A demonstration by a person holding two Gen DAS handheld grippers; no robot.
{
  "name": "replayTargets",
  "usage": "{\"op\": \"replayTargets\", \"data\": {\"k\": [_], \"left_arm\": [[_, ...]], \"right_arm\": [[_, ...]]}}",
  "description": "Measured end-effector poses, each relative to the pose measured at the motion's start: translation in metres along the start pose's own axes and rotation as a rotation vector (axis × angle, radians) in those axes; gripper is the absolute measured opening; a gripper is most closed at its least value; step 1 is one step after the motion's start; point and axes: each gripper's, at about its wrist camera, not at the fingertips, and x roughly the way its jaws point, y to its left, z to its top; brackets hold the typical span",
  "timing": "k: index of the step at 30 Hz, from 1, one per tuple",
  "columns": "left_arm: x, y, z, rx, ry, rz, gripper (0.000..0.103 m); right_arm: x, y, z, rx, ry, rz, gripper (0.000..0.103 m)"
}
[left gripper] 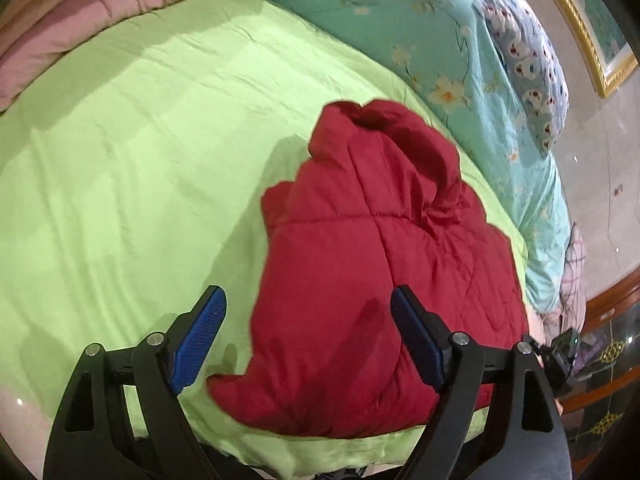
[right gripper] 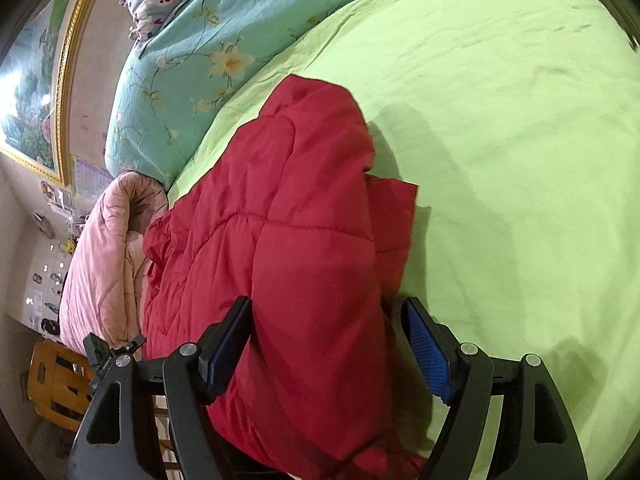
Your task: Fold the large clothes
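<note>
Blue-padded jaws of the left gripper (left gripper: 308,316) and the right gripper (right gripper: 326,326) stand wide apart, gripping nothing. Both tilt down over the near edge of the red padded jacket (left gripper: 372,280), which lies folded on the green sheet (left gripper: 140,160). Its long axis runs away from the jaws toward the floral quilt (left gripper: 420,20); neither hand looks clearly nearer.

Quilted matt red jacket (left gripper: 372,264) on smooth green cloth sheet (left gripper: 140,160); textured blue pads (left gripper: 200,340) line the black plastic jaws.

The red jacket's (right gripper: 304,240) near hem runs off the bottom edge, blurred.
</note>
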Motion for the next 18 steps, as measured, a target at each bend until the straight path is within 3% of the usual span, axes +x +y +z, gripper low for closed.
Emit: {"op": "replayTargets", "data": {"k": [5,11,15,18], "left_arm": [[-0.015,-0.009,-0.003,0.017,-0.035,-0.008,0.085],[-0.014,-0.055,-0.017,0.14,-0.017,-0.054,0.085],[-0.007,-0.089,-0.03,0.249,0.022,-0.098,0.085],[-0.002,-0.11,-0.037,0.322,0.036,-0.116,0.085]], "right_arm": [[-0.026,0.005,-0.009,-0.016,-0.086,-0.025,0.078],[-0.049,0.035,-0.03,-0.132,-0.2,-0.048,0.076],[-0.04,0.074,-0.045,-0.283,-0.205,-0.086,0.052],[-0.026,0.096,-0.051,-0.342,-0.177,-0.064,0.039]]}}
